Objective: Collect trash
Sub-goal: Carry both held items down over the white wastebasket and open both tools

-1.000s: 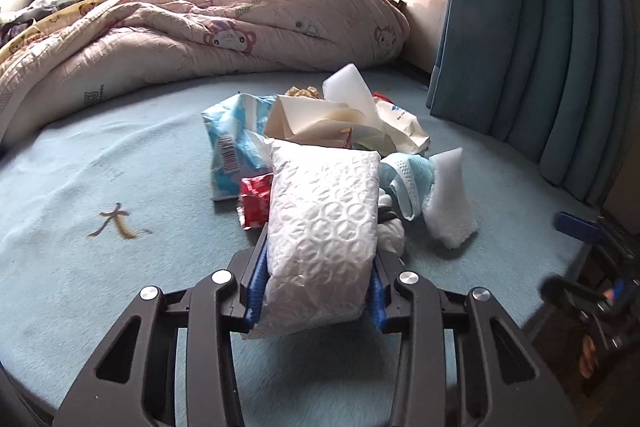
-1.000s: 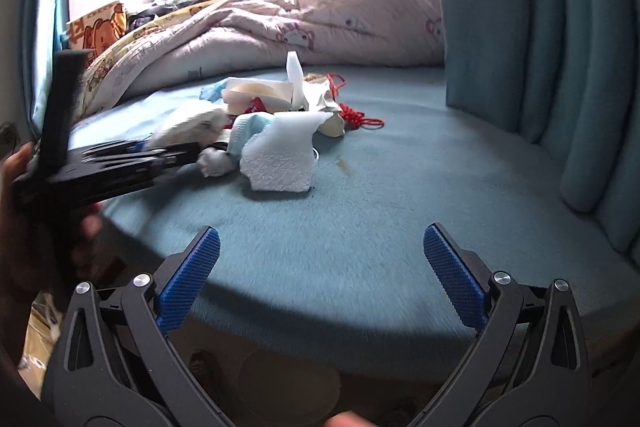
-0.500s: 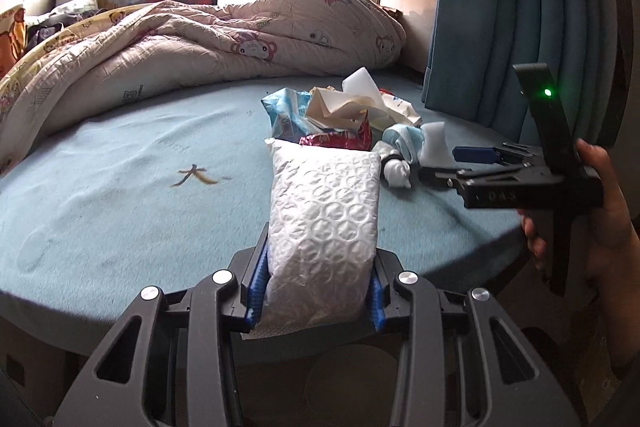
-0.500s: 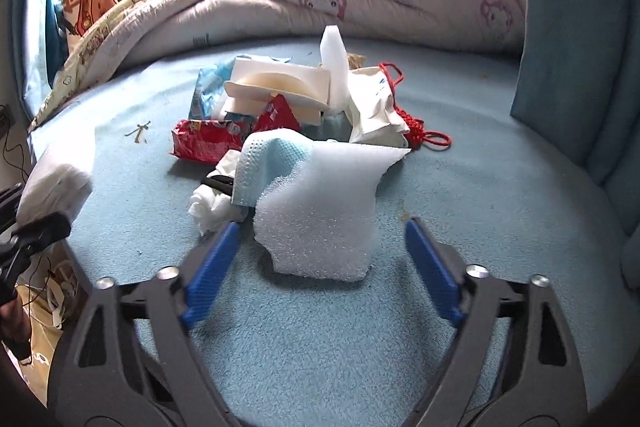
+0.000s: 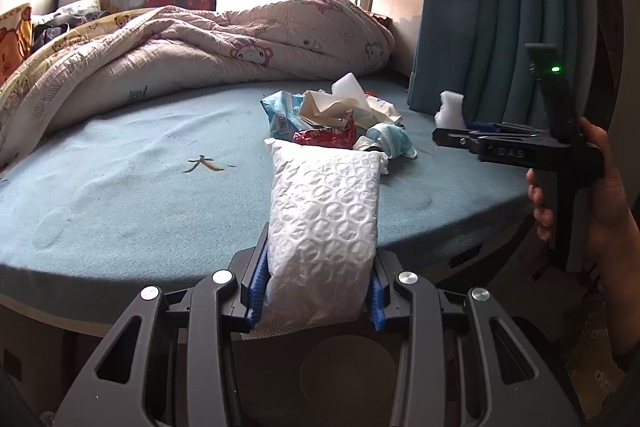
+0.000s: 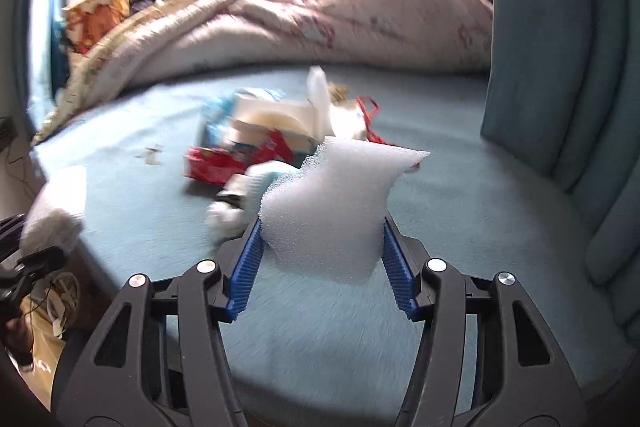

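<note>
My left gripper (image 5: 316,291) is shut on a white bubble-wrap pouch (image 5: 324,227) and holds it over the near edge of the blue bed (image 5: 120,203). My right gripper (image 6: 322,267) is shut on a white foam piece (image 6: 332,211), lifted just above the bed; it shows in the left wrist view (image 5: 450,109) at the right gripper's tip. A trash pile (image 5: 336,123) of wrappers, paper, a red packet (image 6: 212,167) and a blue face mask (image 5: 390,141) lies on the bed beyond both grippers.
A rumpled quilt (image 5: 200,55) fills the back of the bed. A blue curtain (image 5: 500,19) hangs at the right. A small banana-peel scrap (image 5: 202,165) lies on the bed at left. A round bin opening (image 5: 348,375) shows below my left gripper.
My right gripper closed on the foam piece and lifted it off the bed. My left gripper drew further back from the pile with the pouch, past the bed edge.
</note>
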`<state>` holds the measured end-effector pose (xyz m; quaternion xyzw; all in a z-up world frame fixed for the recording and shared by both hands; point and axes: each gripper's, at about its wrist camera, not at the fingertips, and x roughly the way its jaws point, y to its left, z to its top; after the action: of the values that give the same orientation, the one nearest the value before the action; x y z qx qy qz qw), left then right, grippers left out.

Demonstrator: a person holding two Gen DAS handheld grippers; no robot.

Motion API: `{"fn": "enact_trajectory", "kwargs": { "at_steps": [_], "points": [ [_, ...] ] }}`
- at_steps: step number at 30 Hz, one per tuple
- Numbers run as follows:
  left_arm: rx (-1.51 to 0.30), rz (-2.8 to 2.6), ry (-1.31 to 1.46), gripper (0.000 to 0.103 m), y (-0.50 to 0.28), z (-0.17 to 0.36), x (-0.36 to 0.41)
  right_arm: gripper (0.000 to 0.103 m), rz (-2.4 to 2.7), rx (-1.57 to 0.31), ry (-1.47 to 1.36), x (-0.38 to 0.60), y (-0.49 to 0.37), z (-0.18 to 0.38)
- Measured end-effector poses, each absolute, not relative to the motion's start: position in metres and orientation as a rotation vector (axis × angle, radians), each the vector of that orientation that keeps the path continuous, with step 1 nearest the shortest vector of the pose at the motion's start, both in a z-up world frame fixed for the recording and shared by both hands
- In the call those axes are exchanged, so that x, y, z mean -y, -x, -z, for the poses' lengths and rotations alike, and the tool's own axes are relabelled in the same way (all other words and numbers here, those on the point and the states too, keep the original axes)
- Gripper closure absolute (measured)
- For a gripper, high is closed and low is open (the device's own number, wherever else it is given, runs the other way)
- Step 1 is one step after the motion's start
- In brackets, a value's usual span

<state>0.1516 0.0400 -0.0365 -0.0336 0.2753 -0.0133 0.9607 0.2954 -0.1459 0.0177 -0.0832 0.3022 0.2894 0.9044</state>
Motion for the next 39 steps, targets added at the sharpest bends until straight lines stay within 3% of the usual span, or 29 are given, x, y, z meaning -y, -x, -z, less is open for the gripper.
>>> {"fn": "enact_trajectory", "kwargs": {
  "at_steps": [8, 13, 17, 27, 37, 38, 39],
  "points": [
    [-0.564, 0.054, 0.092, 0.065, -0.099, 0.042, -0.026, 0.051, -0.733, -0.515, 0.209, 0.167, -0.174, -0.046],
    [-0.635, 0.077, 0.106, 0.064, -0.076, 0.090, -0.010, 0.051, -0.783, -0.587, 0.241, 0.177, -0.107, 0.008],
    [-0.724, 0.086, 0.066, 0.064, -0.073, 0.163, 0.009, 0.051, -0.783, -0.668, 0.249, 0.187, -0.088, 0.078],
    [-0.929, 0.208, 0.107, 0.063, -0.142, 0.326, 0.035, 0.051, -0.764, -0.783, 0.259, 0.193, -0.101, 0.175],
    [-1.008, 0.313, 0.046, 0.060, -0.217, 0.408, 0.059, 0.051, -0.740, -0.848, 0.210, 0.190, -0.151, 0.203],
    [-1.010, 0.305, 0.053, 0.059, -0.222, 0.414, 0.057, 0.051, -0.741, -0.855, 0.197, 0.192, -0.155, 0.204],
    [-1.011, 0.302, 0.058, 0.050, -0.225, 0.414, 0.055, 0.051, -0.744, -0.858, 0.188, 0.191, -0.158, 0.206]
  ]
}}
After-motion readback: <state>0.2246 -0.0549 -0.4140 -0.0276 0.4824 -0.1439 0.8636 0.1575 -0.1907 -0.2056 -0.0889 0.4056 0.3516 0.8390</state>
